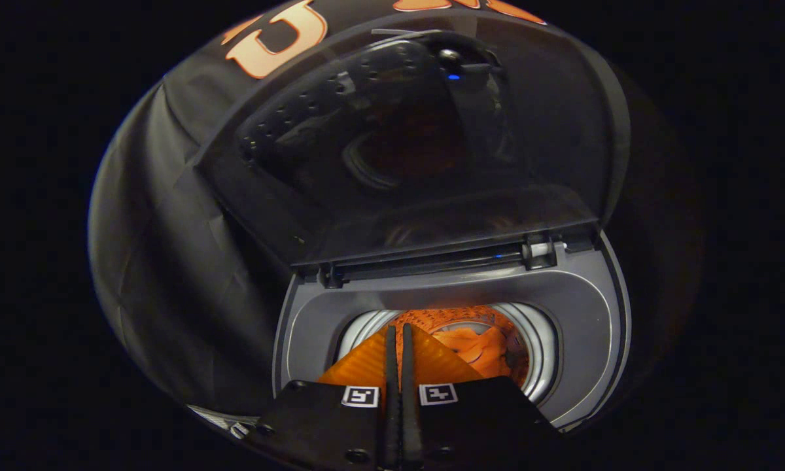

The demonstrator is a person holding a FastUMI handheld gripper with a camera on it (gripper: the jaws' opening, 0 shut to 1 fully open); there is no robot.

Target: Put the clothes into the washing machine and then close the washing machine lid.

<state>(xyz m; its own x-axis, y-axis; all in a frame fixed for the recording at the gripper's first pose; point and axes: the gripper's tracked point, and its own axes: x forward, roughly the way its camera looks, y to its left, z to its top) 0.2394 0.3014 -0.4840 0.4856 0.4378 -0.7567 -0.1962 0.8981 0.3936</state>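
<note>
A dark grey top-loading washing machine (582,307) sits against the booth's black cloth wall (150,261). Its tinted, see-through lid (405,144) stands raised on the rear hinge (432,258), leaning back well beyond the claw and leaving the round opening uncovered. Nothing lies across that opening. A small blue light (454,77) glows near the top of the lid.

Inside the shiny metal drum (540,347), orange crumpled clothes (474,347) lie at the bottom, just ahead of the fingertips and slightly to their right, apart from them.

The claw (399,333) points forward and down over the near rim of the machine, its tips above the drum's mouth. Its two fingers are drawn together, almost touching, with nothing held between them.
</note>
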